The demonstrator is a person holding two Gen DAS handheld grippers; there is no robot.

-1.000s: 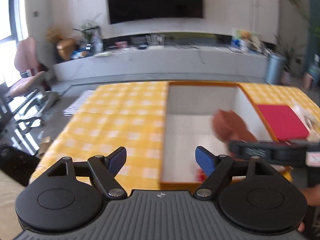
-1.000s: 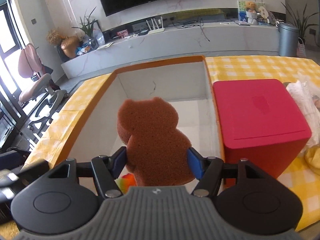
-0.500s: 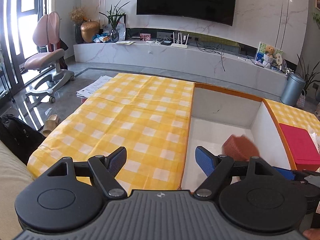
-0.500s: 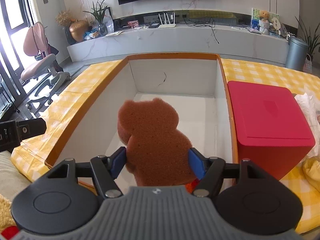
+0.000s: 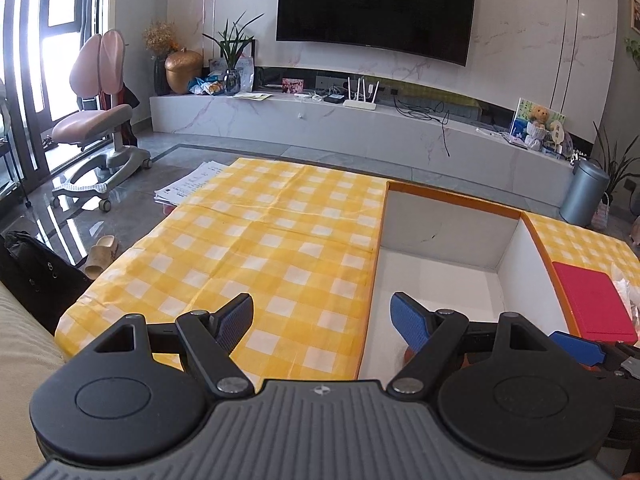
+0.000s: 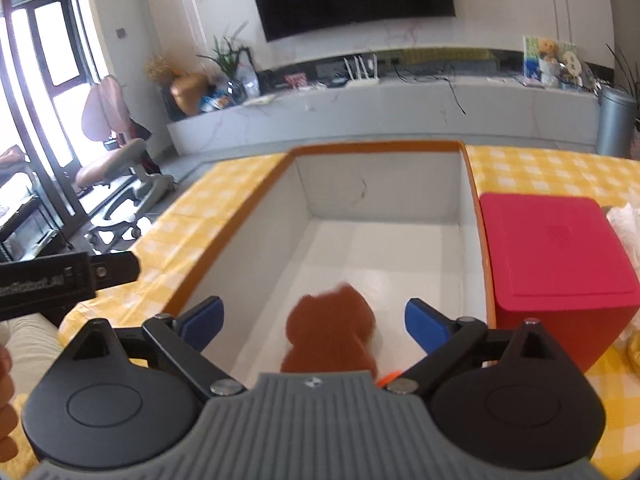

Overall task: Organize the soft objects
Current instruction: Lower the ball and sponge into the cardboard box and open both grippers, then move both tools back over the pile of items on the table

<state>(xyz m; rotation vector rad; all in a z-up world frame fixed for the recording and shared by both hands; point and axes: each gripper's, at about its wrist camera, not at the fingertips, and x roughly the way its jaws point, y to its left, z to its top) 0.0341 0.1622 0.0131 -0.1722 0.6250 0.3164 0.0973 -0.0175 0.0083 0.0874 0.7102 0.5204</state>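
The right gripper [image 6: 314, 322], jaws just opening wide, is releasing the brown bear-shaped sponge [image 6: 330, 334] into the orange-rimmed box [image 6: 376, 148]; the left gripper [image 5: 322, 320] is hanging open, empty.

On the table there is one yellow checked tablecloth [image 5: 260, 248], one open orange-rimmed box [image 6: 472, 184] at its middle, and one red box [image 6: 556, 248] at about three o'clock from it. Inside the open box lies one brown bear-shaped sponge [image 6: 332, 332], with one small orange item [image 6: 387, 378], too hidden to name, at its five o'clock. Two grippers show, the left gripper [image 5: 322, 320] and the right gripper [image 6: 314, 320], each with two blue-padded fingers.
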